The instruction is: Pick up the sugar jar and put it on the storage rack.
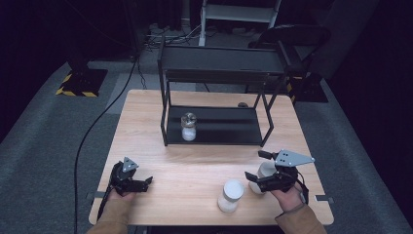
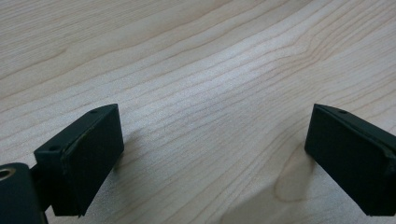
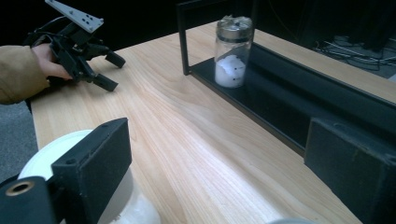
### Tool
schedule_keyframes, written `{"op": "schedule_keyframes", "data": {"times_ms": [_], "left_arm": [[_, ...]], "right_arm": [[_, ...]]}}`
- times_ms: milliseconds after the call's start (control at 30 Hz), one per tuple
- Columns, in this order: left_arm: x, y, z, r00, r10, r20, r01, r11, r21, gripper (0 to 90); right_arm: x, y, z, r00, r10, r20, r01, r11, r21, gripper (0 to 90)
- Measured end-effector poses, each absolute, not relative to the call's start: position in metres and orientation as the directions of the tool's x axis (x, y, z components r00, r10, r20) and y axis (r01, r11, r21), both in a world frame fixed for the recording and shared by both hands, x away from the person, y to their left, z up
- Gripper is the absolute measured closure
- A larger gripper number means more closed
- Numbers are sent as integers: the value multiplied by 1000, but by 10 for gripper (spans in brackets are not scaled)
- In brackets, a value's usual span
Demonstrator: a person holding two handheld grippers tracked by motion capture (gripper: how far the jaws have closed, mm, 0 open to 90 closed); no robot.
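Observation:
A clear glass jar (image 1: 188,126) with white contents stands on the lower shelf of a black metal rack (image 1: 214,139); the right gripper view shows the jar (image 3: 232,51) too. Two white-lidded jars stand at the table's front right. One jar (image 1: 231,195) is just outside my right gripper's near jaw and appears as a white lid (image 3: 44,156) behind it. The other jar (image 1: 265,170) sits low by the base of my right gripper (image 1: 257,165), which is open (image 3: 219,140). My left gripper (image 1: 146,182) rests open at the front left over bare wood (image 2: 215,154).
The rack's upper shelf (image 1: 221,61) overhangs the back of the wooden table (image 1: 195,165). A black cable (image 1: 97,126) runs over the grey floor at the left. My left gripper (image 3: 109,70) and the hand holding it lie across the table in the right gripper view.

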State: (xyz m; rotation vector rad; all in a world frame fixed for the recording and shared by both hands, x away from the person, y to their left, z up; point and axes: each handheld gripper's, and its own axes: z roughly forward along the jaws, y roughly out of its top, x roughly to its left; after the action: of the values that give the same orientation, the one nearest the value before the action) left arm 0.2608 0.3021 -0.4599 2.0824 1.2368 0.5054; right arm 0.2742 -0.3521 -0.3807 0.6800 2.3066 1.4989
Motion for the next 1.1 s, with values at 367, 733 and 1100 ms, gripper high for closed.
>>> {"op": "schedule_keyframes", "data": {"times_ms": [367, 733, 1100], "left_arm": [[261, 303, -460, 482, 876, -3, 624, -342, 703, 40], [261, 303, -460, 483, 876, -3, 624, -342, 703, 39], [261, 303, -460, 483, 876, -2, 624, -342, 703, 39]], "right_arm": [[273, -334, -381, -865, 501, 4, 215, 364, 906, 73], [269, -318, -382, -888, 460, 10, 210, 384, 899, 71], [260, -309, -383, -905, 426, 12, 203, 407, 891, 71]]}}
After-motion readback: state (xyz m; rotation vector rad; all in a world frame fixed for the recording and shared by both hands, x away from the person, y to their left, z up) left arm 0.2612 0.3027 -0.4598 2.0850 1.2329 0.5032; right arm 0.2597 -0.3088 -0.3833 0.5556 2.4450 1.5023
